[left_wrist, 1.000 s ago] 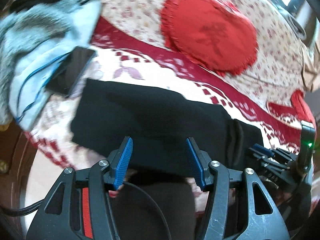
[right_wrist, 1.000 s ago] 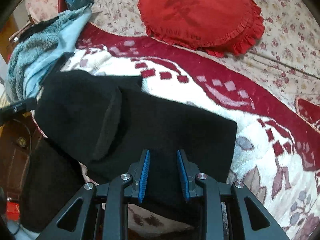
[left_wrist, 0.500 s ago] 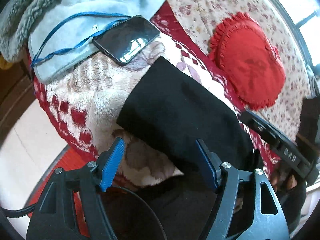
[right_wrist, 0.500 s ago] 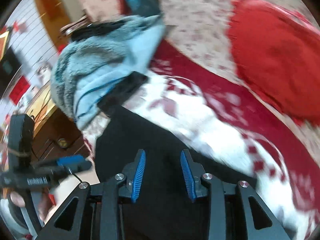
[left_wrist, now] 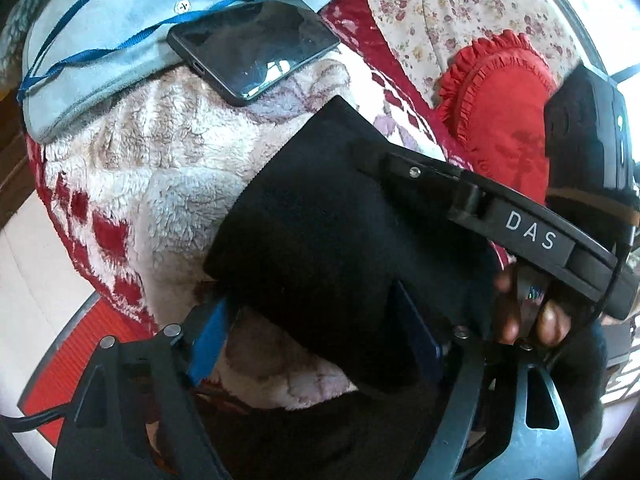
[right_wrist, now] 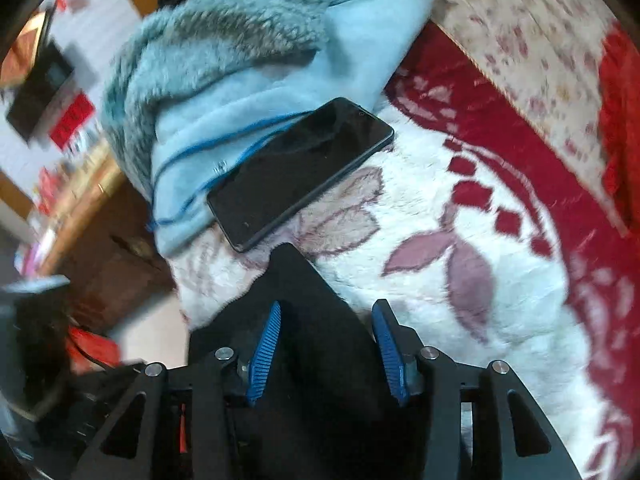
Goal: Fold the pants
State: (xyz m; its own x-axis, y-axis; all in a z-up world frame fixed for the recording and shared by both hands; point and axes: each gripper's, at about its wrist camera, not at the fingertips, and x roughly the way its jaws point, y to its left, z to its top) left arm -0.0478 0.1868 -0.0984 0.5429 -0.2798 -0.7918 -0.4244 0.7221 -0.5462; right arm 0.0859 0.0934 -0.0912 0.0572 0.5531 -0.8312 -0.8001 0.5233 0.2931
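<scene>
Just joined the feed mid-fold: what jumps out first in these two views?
The black pants fill the near middle of the fleece blanket, with both grippers over them, jaws opening: left gripper, right gripper. Just beyond lies a dark phone, half on a light blue garment. A red frilled cushion sits farther back on the right.

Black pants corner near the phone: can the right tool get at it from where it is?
Probably yes. The right tool already straddles the black pants, its jaws opening with the cloth between them and unpinched. The phone lies just beyond the corner, clear of the blue pads.
</scene>
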